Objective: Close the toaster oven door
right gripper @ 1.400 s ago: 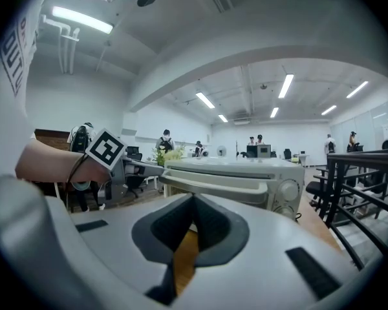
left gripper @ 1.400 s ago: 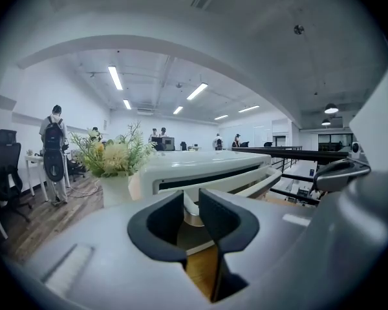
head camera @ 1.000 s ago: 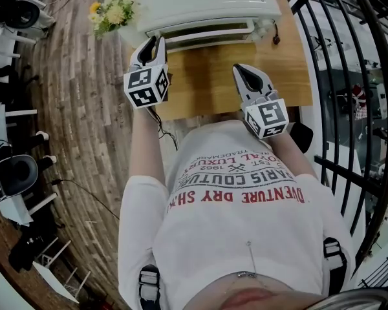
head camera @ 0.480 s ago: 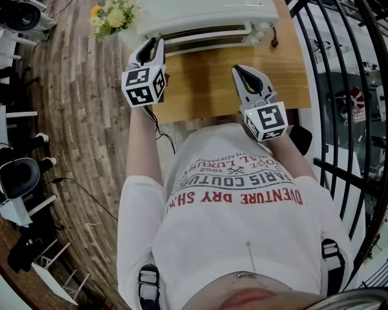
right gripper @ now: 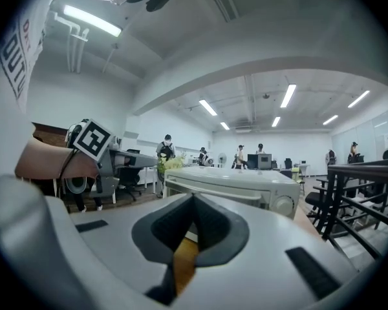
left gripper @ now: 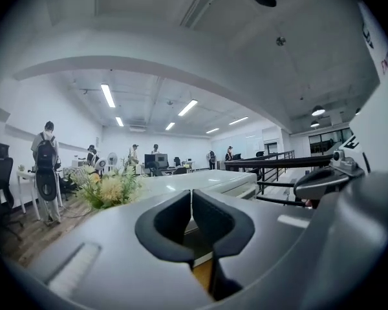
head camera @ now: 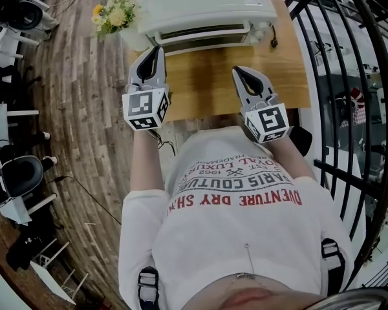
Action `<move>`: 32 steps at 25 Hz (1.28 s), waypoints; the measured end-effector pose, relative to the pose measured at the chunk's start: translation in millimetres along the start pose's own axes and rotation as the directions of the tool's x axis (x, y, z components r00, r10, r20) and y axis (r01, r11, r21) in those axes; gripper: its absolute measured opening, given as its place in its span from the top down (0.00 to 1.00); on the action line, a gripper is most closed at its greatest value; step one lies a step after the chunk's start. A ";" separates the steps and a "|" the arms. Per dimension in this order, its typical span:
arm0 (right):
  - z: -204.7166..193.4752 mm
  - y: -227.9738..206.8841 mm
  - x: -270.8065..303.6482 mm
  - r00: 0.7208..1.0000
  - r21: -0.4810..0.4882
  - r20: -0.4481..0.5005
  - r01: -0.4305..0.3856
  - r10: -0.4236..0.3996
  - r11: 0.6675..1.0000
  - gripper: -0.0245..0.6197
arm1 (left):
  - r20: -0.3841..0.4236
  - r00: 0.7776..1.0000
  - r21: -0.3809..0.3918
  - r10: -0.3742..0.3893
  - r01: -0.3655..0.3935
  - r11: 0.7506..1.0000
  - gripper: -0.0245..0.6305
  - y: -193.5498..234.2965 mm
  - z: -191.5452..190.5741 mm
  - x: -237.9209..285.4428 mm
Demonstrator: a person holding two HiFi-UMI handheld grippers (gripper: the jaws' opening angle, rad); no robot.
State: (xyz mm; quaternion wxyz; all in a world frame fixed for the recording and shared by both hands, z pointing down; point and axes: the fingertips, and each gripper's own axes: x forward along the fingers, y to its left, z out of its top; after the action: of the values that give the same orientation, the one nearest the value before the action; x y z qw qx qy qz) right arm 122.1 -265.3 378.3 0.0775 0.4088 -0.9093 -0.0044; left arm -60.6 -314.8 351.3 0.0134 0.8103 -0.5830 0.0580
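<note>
While you are holding both claws roughly level above the counter (head camera: 207, 92), the left claw (head camera: 156, 50) is keeping its jaws pressed together with nothing between them; those jaws have just been closing. In the left gripper view, the left claw (left gripper: 191, 194) is showing its two dark pads meeting along one line. The right claw (head camera: 238, 71) is likewise holding its jaws closed and empty, and in the right gripper view the right claw (right gripper: 193, 200) is showing its pads touching at their tips, with bare wood visible below them.

The left claw is pointing at the left end of the toaster oven (head camera: 204, 2), just short of its front; contact cannot be confirmed. The right claw is hovering farther back, apart from the oven. The toaster oven is standing at the far edge of the counter, front towards you, with its door handle (head camera: 207, 33) running across that front. Whether the door is fully shut cannot be determined.

Flowers (head camera: 113, 15) are standing left of the oven, and a black railing (head camera: 349, 76) is running along your right.
</note>
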 end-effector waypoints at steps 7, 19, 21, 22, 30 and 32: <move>12.4 -2.5 -9.2 0.999 -0.020 0.042 0.035 -0.034 0.999 0.95 | 0.054 0.996 -0.007 -0.064 0.065 0.998 0.94 -37.8 6.7 -35.0; 26.8 -3.5 -18.3 0.997 -0.020 0.079 0.016 -0.014 1.000 0.95 | 0.087 0.992 0.040 -0.096 0.093 0.995 0.94 -66.2 19.8 -65.4; 27.7 -3.5 -19.4 0.997 -0.021 0.079 0.005 -0.004 1.000 0.95 | 0.084 0.991 0.033 -0.099 0.097 0.995 0.94 -68.4 19.9 -65.6; 27.6 -3.8 -20.1 0.997 -0.021 0.078 0.002 0.000 1.000 0.95 | 0.083 0.991 0.029 -0.102 0.100 0.995 0.94 -69.8 19.9 -65.6; 23.8 -11.2 -22.9 0.997 -0.008 0.064 0.033 -0.033 0.999 0.95 | 0.066 0.993 -0.007 -0.099 0.099 0.995 0.94 -72.0 17.1 -62.3; 23.5 -11.4 -22.7 0.998 -0.006 0.063 0.028 -0.028 1.000 0.95 | 0.064 0.994 -0.011 -0.094 0.094 0.995 0.94 -71.3 16.2 -61.5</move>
State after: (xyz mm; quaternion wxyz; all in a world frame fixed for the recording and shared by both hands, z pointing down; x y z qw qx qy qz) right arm 142.0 -257.3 351.2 0.0504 0.4209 -0.9054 -0.0216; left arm -11.2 -235.4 331.7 0.0033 0.8382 -0.5447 0.0274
